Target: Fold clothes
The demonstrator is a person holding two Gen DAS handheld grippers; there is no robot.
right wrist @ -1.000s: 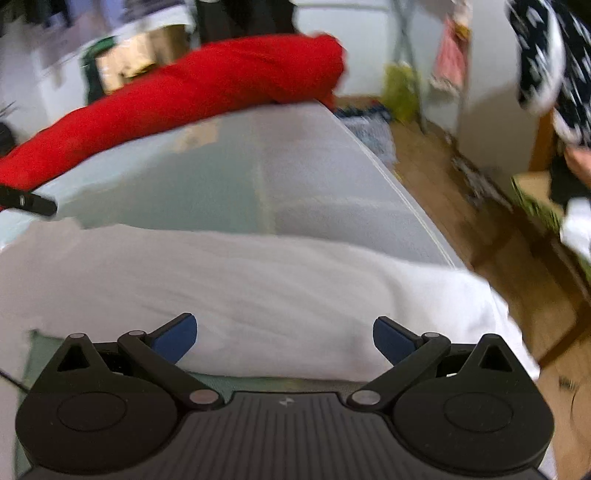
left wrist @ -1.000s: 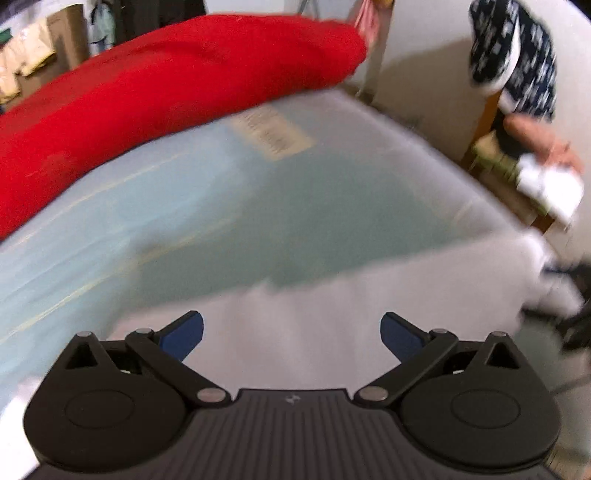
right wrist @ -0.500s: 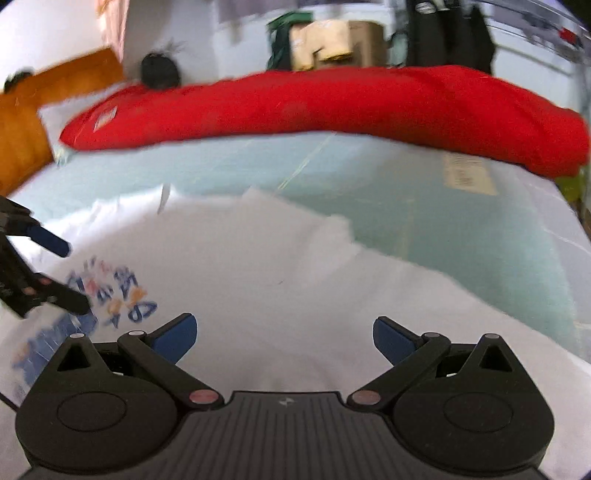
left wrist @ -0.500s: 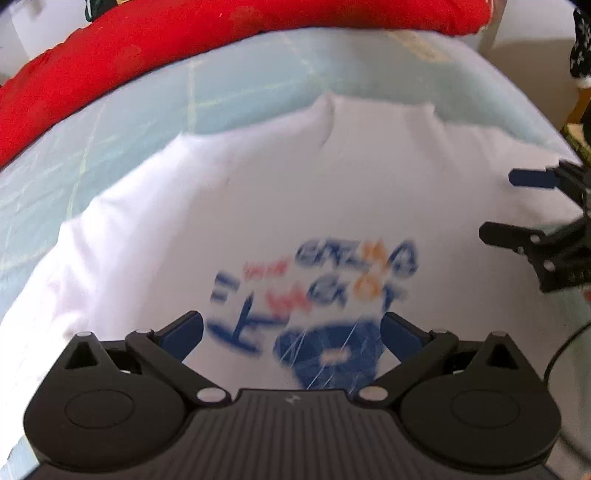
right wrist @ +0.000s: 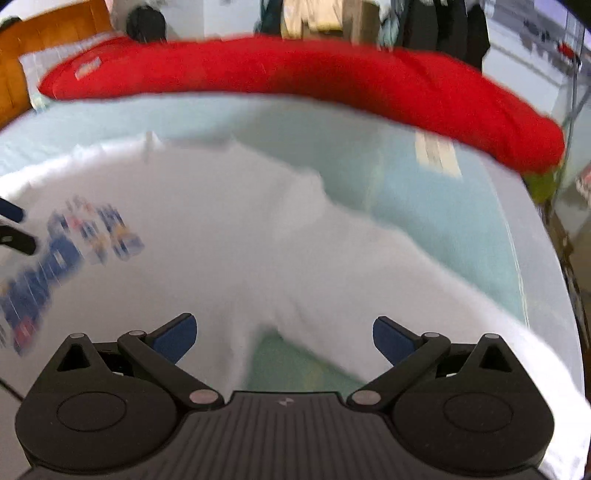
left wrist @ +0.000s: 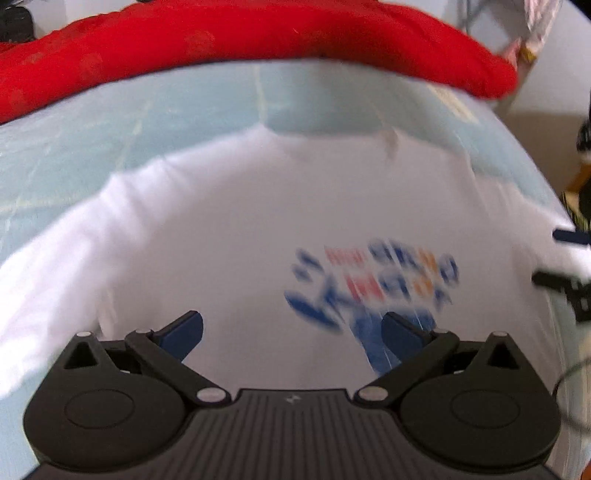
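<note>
A white T-shirt [left wrist: 229, 236] with a blue, red and orange print [left wrist: 373, 280] lies spread face up on the pale blue bed [left wrist: 110, 122], collar toward the far side. My left gripper [left wrist: 291, 334] hovers open over the shirt's lower middle, nothing between its fingers. The right gripper [left wrist: 565, 258] shows at that view's right edge. In the right wrist view the same T-shirt [right wrist: 236, 229] fills the middle, its right sleeve [right wrist: 424, 266] stretched toward the right. My right gripper [right wrist: 284, 338] is open above the sleeve's underarm. The left gripper's fingertips [right wrist: 11, 210] peek in at the left edge.
A long red quilt [left wrist: 258, 33] lies along the bed's far side, seen too in the right wrist view as the red quilt [right wrist: 332, 77]. A wooden headboard [right wrist: 48, 33] stands far left. The bed's right edge [right wrist: 554, 266] drops to the floor, with clutter beyond.
Both views swung from the bed's foot end to face the shirt. Since half a second ago the left gripper shifted left over the shirt, and the right gripper came nearer the sleeve. Both stayed open.
</note>
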